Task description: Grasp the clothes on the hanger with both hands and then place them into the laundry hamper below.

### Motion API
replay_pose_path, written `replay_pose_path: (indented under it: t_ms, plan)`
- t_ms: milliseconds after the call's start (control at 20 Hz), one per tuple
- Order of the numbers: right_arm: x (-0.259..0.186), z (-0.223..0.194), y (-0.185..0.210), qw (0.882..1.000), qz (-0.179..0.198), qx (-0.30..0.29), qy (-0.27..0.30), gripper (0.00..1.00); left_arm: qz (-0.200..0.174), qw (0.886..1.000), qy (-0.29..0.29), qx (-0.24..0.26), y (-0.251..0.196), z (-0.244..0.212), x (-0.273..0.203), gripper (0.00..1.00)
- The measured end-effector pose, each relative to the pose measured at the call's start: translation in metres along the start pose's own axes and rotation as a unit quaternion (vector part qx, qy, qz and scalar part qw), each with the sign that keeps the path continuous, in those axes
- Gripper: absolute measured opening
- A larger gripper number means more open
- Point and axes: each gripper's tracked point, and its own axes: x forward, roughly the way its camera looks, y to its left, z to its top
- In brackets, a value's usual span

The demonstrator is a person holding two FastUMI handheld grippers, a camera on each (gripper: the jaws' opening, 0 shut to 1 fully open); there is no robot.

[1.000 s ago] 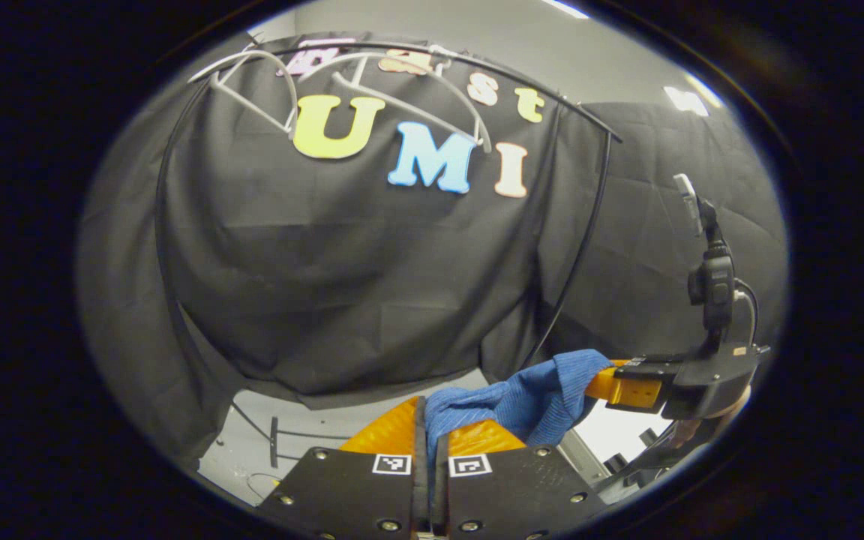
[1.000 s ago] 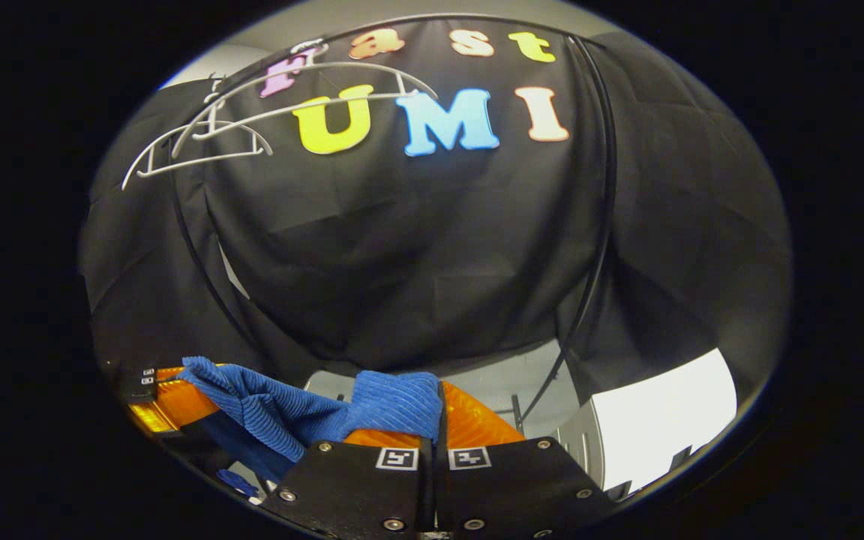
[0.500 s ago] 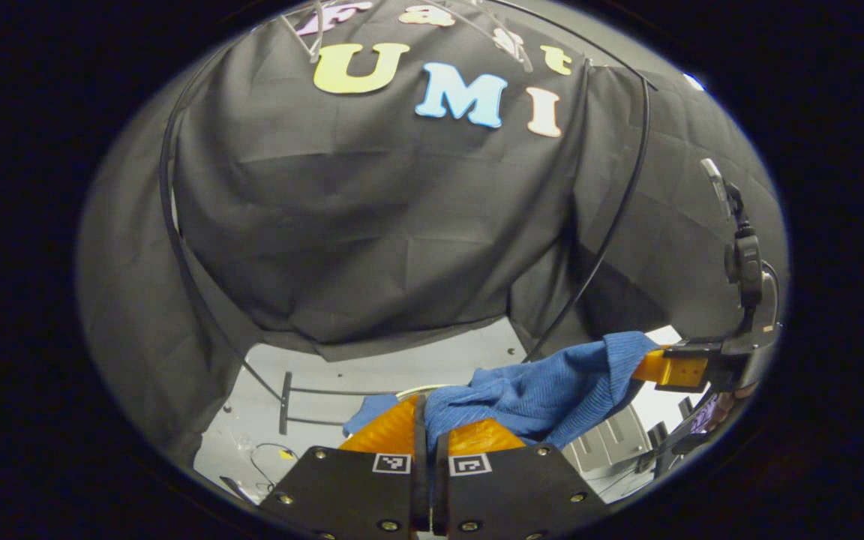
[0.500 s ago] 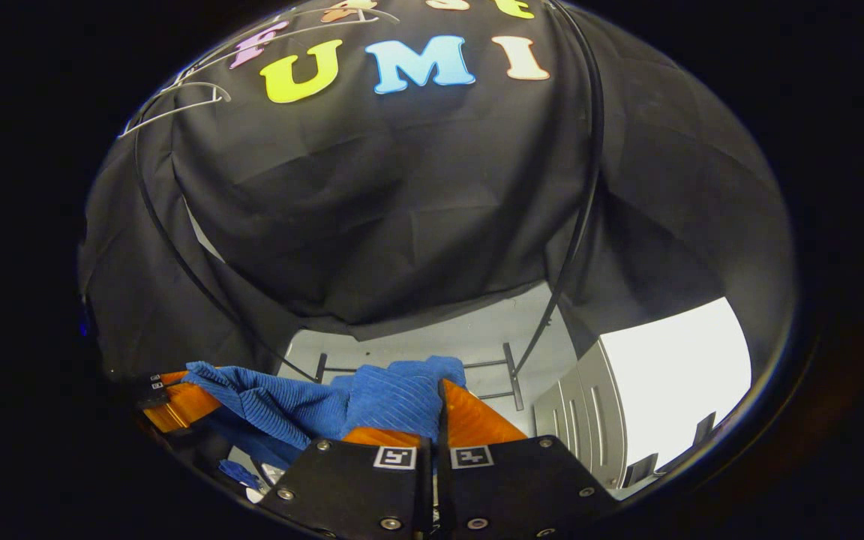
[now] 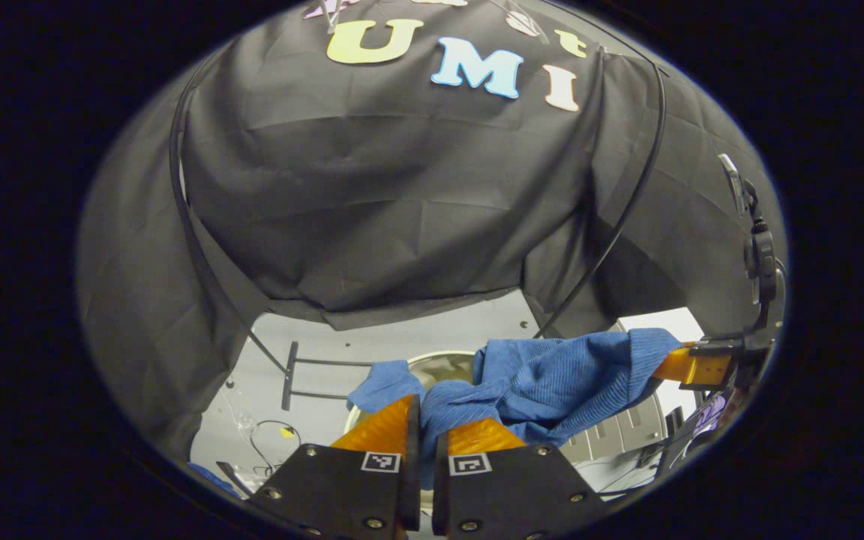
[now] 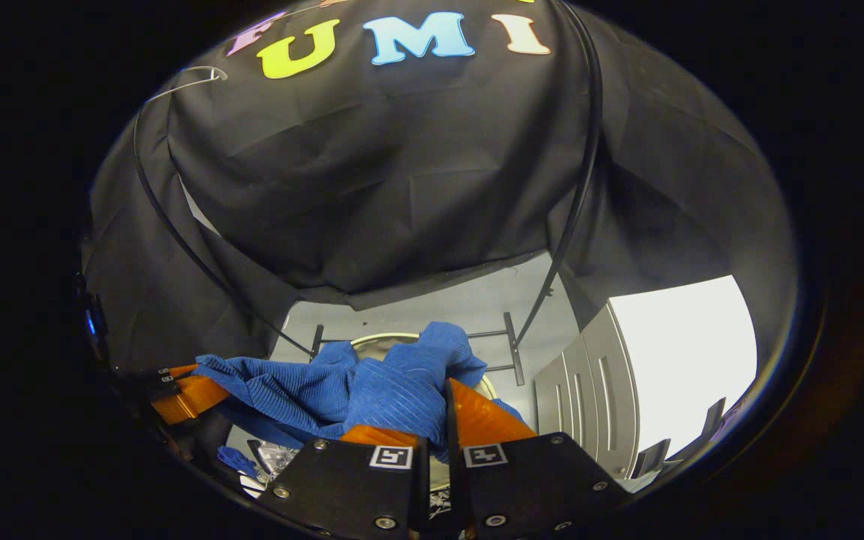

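I am clamping the blue garment [image 5: 552, 379] in both my left gripper [image 5: 423, 420] and right gripper [image 6: 443, 409], holding it bunched between the fingers above the hamper [image 6: 372, 341].

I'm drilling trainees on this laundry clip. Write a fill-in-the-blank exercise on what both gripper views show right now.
1. The garment stretched between the two grippers is ____ in colour.
2. The left gripper has its fingers ____ on the cloth.
3. In the left gripper view, the right gripper holds the garment's far end at the ____ side of the picture.
4. The round rim of the hamper shows ____ the garment, on the floor.

Missing words: blue; shut; right; below
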Motion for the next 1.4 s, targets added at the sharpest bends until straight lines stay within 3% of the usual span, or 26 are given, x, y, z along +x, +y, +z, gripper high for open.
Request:
replay_pose_path:
  t_ms: [150, 250, 450, 650, 950, 1150, 1400]
  plan:
    - [-0.004, -0.009, 0.004, 1.000, 0.008, -0.003, 0.017, 0.13, 0.011, 1.000, 0.017, 0.003, 0.002, -0.011, -0.001, 0.12]
    - [-0.010, -0.016, 0.009, 0.999, 0.018, -0.009, 0.027, 0.36, 0.006, 1.000, 0.022, 0.005, 0.006, -0.021, -0.011, 0.40]
    - [-0.027, -0.027, 0.002, 0.999, 0.009, -0.026, 0.032, 0.94, 0.019, 1.000, 0.011, 0.022, 0.018, -0.019, -0.042, 0.95]
    - [-0.063, -0.014, -0.019, 1.000, -0.008, -0.012, 0.007, 0.96, 0.045, 0.999, -0.015, 0.017, 0.028, -0.001, -0.090, 0.94]
    - [-0.139, 0.044, -0.073, 0.994, -0.050, -0.014, -0.100, 0.96, 0.112, 0.987, -0.111, 0.021, 0.022, 0.069, -0.195, 0.95]
    - [-0.204, 0.094, -0.099, 0.978, -0.058, -0.024, -0.201, 0.96, 0.143, 0.972, -0.184, 0.032, -0.011, 0.126, -0.274, 0.95]
    - [-0.309, 0.151, -0.126, 0.942, -0.048, -0.041, -0.329, 0.92, 0.186, 0.939, -0.289, 0.012, -0.065, 0.201, -0.372, 0.94]
